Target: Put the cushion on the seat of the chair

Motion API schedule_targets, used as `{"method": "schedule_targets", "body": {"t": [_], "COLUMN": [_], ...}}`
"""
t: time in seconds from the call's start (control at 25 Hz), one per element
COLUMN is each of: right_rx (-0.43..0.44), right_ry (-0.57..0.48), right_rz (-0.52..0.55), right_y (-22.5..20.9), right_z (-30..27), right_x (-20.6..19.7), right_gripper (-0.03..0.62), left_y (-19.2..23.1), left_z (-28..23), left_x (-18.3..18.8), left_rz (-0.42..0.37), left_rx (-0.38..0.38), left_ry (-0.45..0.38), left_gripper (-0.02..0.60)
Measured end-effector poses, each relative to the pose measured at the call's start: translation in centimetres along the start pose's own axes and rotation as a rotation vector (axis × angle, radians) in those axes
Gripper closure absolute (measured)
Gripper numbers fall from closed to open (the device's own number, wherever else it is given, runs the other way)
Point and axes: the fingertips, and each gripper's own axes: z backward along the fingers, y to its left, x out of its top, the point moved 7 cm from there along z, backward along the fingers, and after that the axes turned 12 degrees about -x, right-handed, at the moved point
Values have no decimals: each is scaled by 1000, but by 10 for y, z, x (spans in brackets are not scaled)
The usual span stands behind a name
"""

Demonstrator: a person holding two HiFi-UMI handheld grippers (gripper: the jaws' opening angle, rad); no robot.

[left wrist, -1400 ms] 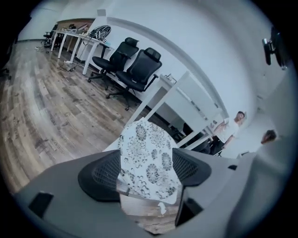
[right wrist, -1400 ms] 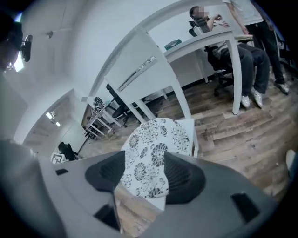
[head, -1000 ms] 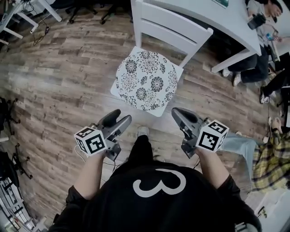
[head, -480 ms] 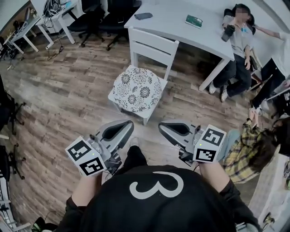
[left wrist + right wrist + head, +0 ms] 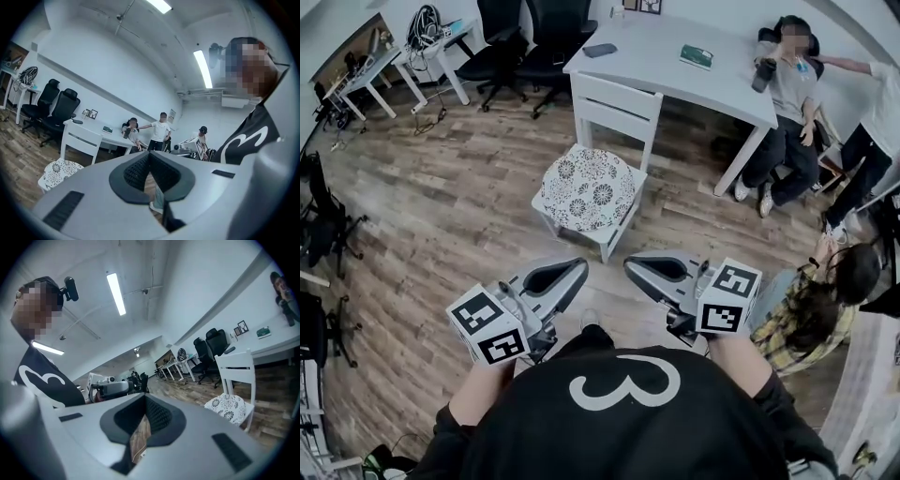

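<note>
Head view shows the round white cushion with black floral print [image 5: 587, 188] lying flat on the seat of the white wooden chair [image 5: 615, 101], as the task wants. Left hand-held gripper [image 5: 574, 272] and right hand-held gripper [image 5: 634, 266] hover well short of the chair, jaws together on nothing. No further placing seems called for.

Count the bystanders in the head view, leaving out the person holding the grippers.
3. A seated person at the white desk's right end; a standing person at the right edge; a person in plaid at lower right. Others may be hidden off-frame.
</note>
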Motion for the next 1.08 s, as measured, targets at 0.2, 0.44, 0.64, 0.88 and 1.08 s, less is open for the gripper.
{"method": "schedule_targets", "body": {"t": [0.2,0.44,0.64,0.88,1.08], "right_rx": [-26,-29,-37,-47,-52], "right_ry": [13,10,-1,-12,-22], "right_rz": [-22,-29,-31,-24,-19], "right_y": [2,4,8,11,13], "right_z": [-1,5,11,18,24], "right_x": [-11,-13,-18,-18,-16], "right_gripper": [586,586,587,586,587], "left_y": [0,-6,-8,-16,-22], "left_z": [0,-2,1,-1,-4], "left_x": [-7,-11,-16,-16,-15], "left_rz": [16,22,33,27,16], "left_rx": [0,-8,3,-6,-14], "left_ry": [-3,-10,-9,-16,-9], "left_gripper": [568,568,568,568,568]}}
